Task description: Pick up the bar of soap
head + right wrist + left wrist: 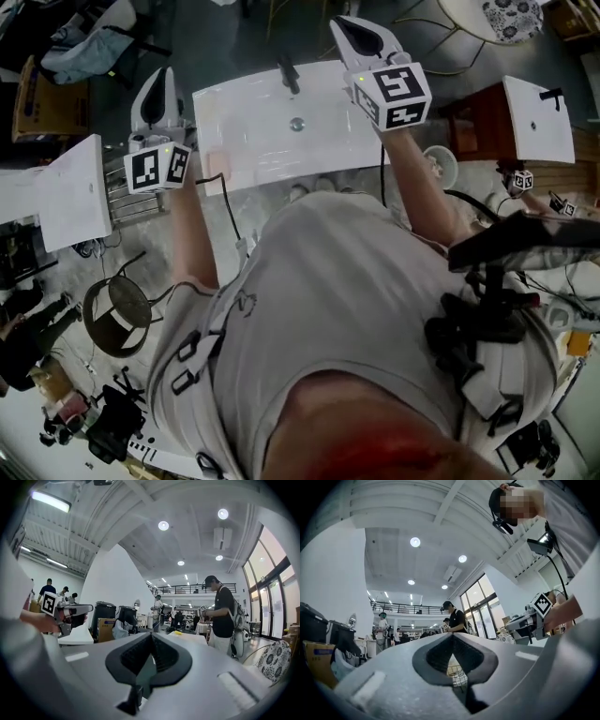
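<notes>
In the head view a white washbasin top (pixel 262 141) lies ahead of me. A pale pinkish block, which may be the soap bar (pixel 217 166), rests on its front left corner. My left gripper (pixel 159 82) hovers just off the basin's left edge, above and left of that block, jaws shut and empty. My right gripper (pixel 349 26) is raised over the basin's far right side, also shut with nothing in it. Both gripper views point across the room and show no soap. In them the left gripper (pixel 452 638) and the right gripper (pixel 150 638) have their tips together.
The basin has a drain (pixel 296 123) and a dark faucet (pixel 287 73). White slabs stand at the left (pixel 66 192) and right (pixel 539 117). A wire rack (pixel 122 197) and a round wire stool (pixel 120 314) are at the left. Several people (pixel 220 616) stand in the room.
</notes>
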The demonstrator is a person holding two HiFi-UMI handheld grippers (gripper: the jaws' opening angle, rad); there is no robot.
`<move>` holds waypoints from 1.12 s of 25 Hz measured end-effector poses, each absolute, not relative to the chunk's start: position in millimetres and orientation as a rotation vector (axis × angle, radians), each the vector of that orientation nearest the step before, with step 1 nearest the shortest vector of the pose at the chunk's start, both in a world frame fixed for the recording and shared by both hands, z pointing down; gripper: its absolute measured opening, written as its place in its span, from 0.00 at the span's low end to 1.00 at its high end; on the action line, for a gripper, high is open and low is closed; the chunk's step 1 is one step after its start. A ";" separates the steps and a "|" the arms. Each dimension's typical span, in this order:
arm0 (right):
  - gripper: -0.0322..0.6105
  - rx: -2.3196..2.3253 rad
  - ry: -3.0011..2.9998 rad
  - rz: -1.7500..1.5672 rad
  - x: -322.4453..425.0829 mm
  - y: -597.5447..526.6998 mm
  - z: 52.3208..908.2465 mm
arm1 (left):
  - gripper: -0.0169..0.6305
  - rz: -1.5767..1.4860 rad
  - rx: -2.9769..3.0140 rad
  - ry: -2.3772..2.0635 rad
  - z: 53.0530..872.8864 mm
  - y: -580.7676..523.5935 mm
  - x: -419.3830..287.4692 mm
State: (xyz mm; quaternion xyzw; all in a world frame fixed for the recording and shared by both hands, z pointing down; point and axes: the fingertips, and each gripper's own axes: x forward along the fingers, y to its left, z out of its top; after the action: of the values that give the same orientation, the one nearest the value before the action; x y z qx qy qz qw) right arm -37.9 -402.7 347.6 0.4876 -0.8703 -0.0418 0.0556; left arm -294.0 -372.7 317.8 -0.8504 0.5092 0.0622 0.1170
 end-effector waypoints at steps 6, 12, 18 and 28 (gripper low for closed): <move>0.05 1.372 -2.660 -0.114 -44.7 -388.0 359.3 | 0.02 0.188 -2.544 1.496 333.4 -360.6 -277.7; 0.05 1.330 -2.701 -0.155 -47.6 -381.4 348.4 | 0.02 0.221 -2.563 1.477 330.2 -356.7 -261.0; 0.05 1.346 -2.716 -0.172 -46.5 -380.8 340.1 | 0.02 0.248 -2.576 1.435 322.8 -359.0 -251.1; 0.05 1.306 -2.745 -0.170 -72.3 -388.3 335.0 | 0.02 0.254 -2.576 1.447 318.3 -362.0 -270.1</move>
State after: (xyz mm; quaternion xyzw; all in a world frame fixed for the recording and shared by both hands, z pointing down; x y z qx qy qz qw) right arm -72.3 -388.3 335.0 0.4286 -0.9005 -0.0556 0.0486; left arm -270.1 -362.0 318.3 -0.8654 0.4859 0.0853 0.0880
